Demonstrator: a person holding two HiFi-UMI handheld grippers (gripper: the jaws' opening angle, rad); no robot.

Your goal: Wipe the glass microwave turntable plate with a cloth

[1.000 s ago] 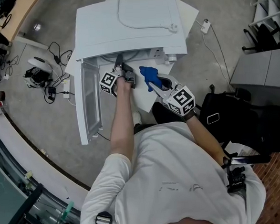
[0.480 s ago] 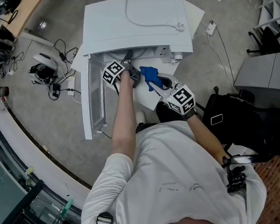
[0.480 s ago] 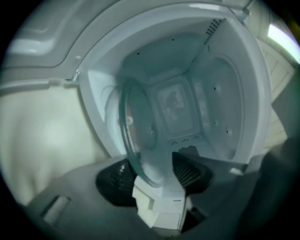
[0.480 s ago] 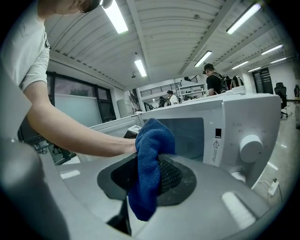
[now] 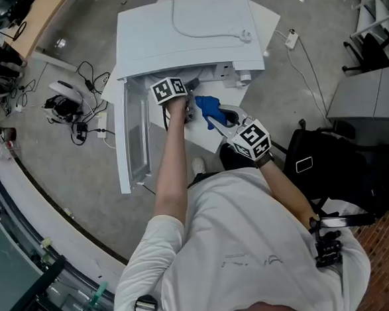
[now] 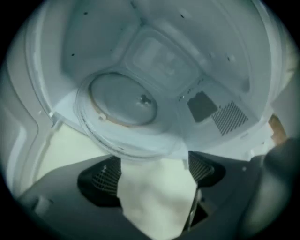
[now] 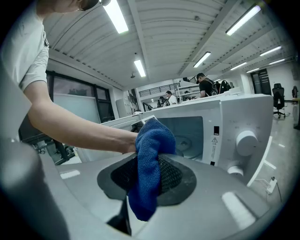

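Turntable plate (image 6: 123,101) lies inside microwave (image 5: 186,39); jaws of left gripper (image 6: 154,172) just opened wide, plate rim ungripped. Right gripper (image 7: 150,176) clamps blue cloth (image 7: 152,150); wiping seems pending.

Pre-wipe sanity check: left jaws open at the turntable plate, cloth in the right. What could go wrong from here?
1. The left gripper has just been opening its jaws, with nothing clamped. The glass plate looks shifted off its hub toward the front edge of the microwave, so it could tip or slide out.
2. The right gripper pinches the blue cloth by one fold, so it may pull free while wiping.
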